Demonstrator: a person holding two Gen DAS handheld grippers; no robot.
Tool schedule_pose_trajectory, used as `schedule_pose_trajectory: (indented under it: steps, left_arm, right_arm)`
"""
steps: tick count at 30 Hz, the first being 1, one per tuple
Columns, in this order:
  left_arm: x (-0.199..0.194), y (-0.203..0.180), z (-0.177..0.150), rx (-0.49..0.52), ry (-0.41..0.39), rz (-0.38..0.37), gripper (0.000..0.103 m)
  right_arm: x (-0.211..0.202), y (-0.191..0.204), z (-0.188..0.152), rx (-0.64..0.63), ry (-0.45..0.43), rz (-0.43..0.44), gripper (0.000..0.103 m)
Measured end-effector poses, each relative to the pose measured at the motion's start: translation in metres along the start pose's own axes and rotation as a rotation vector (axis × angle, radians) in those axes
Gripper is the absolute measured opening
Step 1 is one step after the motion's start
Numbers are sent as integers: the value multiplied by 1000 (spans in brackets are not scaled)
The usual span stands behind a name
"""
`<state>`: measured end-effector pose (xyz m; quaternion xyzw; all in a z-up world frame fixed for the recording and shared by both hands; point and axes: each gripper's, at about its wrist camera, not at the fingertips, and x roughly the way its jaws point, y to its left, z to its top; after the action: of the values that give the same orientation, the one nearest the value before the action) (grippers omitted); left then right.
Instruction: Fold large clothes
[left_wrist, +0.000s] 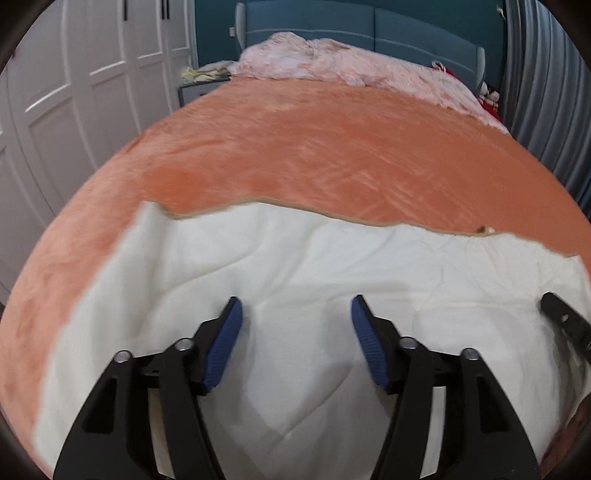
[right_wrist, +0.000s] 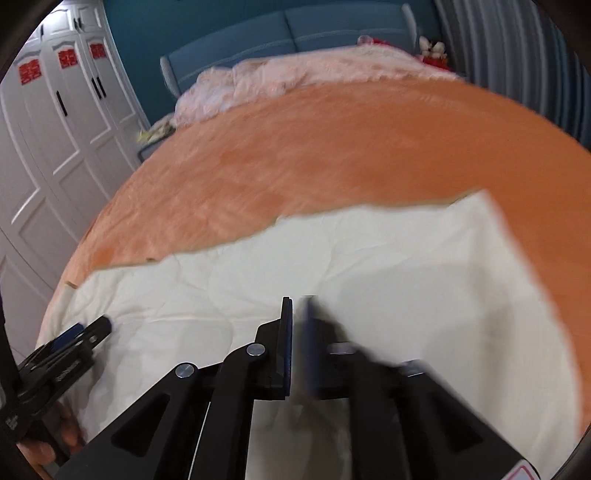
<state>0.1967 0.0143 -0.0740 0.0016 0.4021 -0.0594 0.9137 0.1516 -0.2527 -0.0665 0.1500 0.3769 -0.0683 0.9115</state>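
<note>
Our left gripper gapes wide above the white garment; our right gripper is nearly closed, with no cloth visibly caught.

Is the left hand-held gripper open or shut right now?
Open. The left hand-held gripper has its blue pads spread wide apart over the white cloth, with nothing between them.

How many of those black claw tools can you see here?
2. The left gripper hovers open over the left part of the white cloth; the right gripper, almost shut and blurred, is over its middle. Each shows at the edge of the other's view.
</note>
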Motion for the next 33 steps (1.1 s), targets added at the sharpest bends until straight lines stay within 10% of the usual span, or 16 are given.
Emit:
schedule_pose_trajectory:
  steps: [11, 33]
  left_arm:
    - [-66, -18, -55, 75, 137, -75, 57]
    - [-28, -40, -78, 124, 93, 44, 50]
  right_arm:
    - [-46, 68, -62, -163, 245, 76, 3]
    - [-9, 65, -89, -205, 213, -15, 0]
